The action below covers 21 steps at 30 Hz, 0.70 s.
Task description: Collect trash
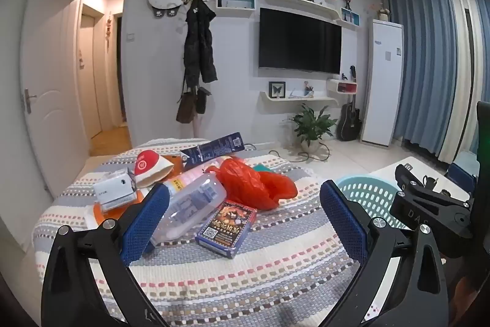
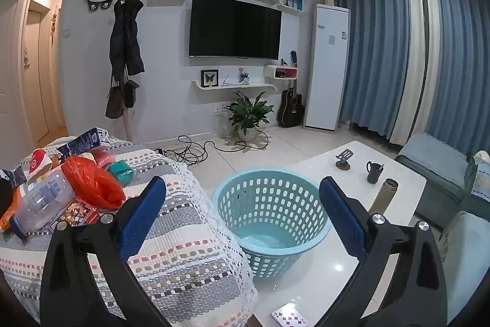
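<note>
Both grippers, left (image 1: 245,213) and right (image 2: 243,212), gape fully wide, holding nothing. Ahead of the left lies trash: bottle (image 1: 190,204), card box (image 1: 226,230), red bag (image 1: 254,184). The basket (image 2: 269,216) sits before the right.

Colours and patterns of the trash, basket and cover

Plastic bag (image 1: 260,186) orange-red; laundry basket (image 2: 269,219) light blue with perforated wall; table cover (image 1: 232,275) striped grey and cream with red, brown and blue dashes; bottle (image 1: 190,204) clear; gripper pads (image 1: 144,229) blue.
</note>
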### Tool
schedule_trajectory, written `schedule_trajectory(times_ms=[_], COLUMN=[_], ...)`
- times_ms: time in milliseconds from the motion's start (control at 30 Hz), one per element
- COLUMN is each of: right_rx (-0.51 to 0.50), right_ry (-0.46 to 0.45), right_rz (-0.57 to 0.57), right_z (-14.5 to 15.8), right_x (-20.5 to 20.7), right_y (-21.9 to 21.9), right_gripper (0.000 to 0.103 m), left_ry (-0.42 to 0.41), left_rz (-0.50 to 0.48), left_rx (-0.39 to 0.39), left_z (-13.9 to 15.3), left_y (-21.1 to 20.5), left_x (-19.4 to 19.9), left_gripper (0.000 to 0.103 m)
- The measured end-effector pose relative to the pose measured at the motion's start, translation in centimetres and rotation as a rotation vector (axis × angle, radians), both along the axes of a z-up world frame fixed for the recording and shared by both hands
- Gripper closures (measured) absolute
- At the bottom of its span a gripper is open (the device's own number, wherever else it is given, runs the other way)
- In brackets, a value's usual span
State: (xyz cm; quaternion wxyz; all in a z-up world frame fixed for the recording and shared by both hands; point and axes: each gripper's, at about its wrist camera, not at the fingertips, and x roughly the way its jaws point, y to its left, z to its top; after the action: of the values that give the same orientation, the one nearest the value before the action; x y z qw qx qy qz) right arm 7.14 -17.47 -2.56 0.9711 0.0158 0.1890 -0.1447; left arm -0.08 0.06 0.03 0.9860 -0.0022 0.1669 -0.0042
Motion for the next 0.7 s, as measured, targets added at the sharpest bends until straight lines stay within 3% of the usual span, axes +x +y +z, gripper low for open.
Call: schedule_trajectory(times_ms=[700], right_rx=[-0.004], right_ry=[-0.022], right_rz=[-0.005], right_z=[0.6], right_x=[-0.5], right_y=[-0.1], right_gripper=[0.008], left_ry=[-0.026], left_rz=[0.004], left_rx=[-0.022], left_z=[0.8], left_y=[0.7], left_x=[-1.3], left_gripper=[0.007])
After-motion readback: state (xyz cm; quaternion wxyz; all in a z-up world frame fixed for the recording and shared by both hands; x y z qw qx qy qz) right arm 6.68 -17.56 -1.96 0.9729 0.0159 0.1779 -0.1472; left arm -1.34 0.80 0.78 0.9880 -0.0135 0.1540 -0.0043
